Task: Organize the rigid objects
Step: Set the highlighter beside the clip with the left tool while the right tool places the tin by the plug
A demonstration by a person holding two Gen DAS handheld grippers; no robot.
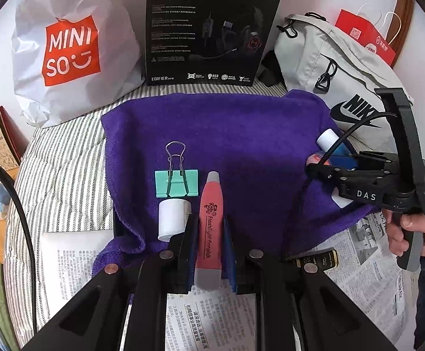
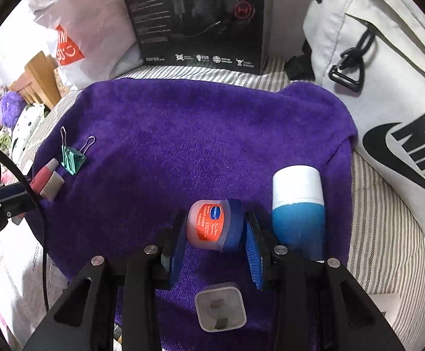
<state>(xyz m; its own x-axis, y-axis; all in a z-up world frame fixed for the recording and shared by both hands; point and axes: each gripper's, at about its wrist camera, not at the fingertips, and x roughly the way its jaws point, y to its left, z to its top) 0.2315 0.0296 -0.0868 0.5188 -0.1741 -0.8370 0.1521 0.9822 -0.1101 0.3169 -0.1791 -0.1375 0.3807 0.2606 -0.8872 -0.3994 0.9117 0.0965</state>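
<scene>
Purple towel (image 2: 200,134) over striped bedding (image 2: 388,234), bags behind.

The left gripper (image 1: 209,234) points forward with its jaws nearly closed; the right gripper (image 2: 212,234), in the person's hand (image 1: 411,234), has jaws closed likewise.
</scene>
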